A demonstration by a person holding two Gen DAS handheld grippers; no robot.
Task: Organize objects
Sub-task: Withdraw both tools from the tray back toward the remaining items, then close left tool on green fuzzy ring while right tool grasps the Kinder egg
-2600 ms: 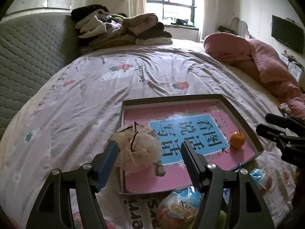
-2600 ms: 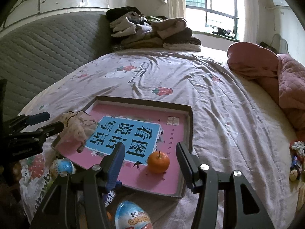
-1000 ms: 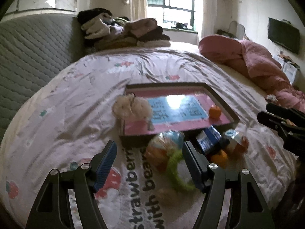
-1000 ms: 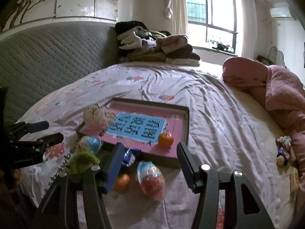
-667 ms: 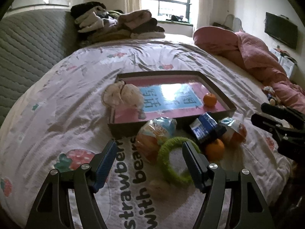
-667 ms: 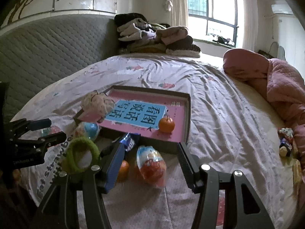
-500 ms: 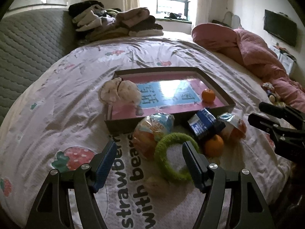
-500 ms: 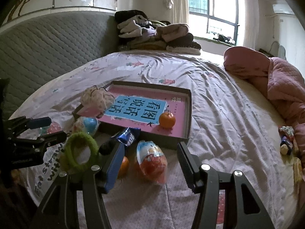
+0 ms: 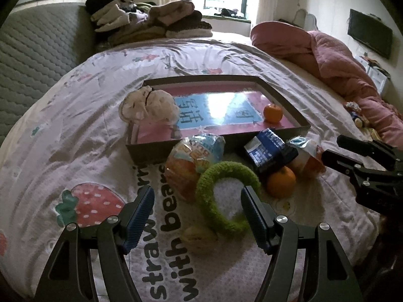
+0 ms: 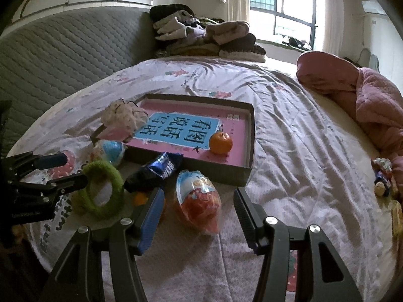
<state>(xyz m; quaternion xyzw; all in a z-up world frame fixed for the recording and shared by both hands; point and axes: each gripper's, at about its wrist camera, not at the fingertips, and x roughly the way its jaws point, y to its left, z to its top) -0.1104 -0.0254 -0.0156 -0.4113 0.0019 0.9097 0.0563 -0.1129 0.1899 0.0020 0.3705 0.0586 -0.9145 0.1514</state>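
Observation:
A shallow dark tray (image 9: pixel 287 95) (image 10: pixel 248 156) with a pink and blue liner lies on the bed. In it sit a cream fluffy toy (image 9: pixel 148 105) (image 10: pixel 123 115) and an orange (image 9: pixel 272 112) (image 10: pixel 220 143). In front of the tray lie a green fuzzy ring (image 9: pixel 226 196) (image 10: pixel 103 191), two wrapped Kinder eggs (image 9: pixel 194 156) (image 10: pixel 199 201), a blue snack packet (image 9: pixel 267 148) (image 10: pixel 158 168) and a second orange (image 9: pixel 281 182). My left gripper (image 9: pixel 197 201) is open over the ring. My right gripper (image 10: pixel 197 201) is open around the near egg.
A pale small object (image 9: pixel 199 236) lies by the ring. A folded clothes pile (image 9: pixel 151 20) and a grey padded headboard (image 9: pixel 32 50) are at the back. A pink quilt (image 9: pixel 340 58) and small toys (image 10: pixel 382 173) lie on the right.
Both grippers have pulled back from the tray toward the bed's near edge and then lowered slightly toward the loose items in front of it. Both stayed open and empty.

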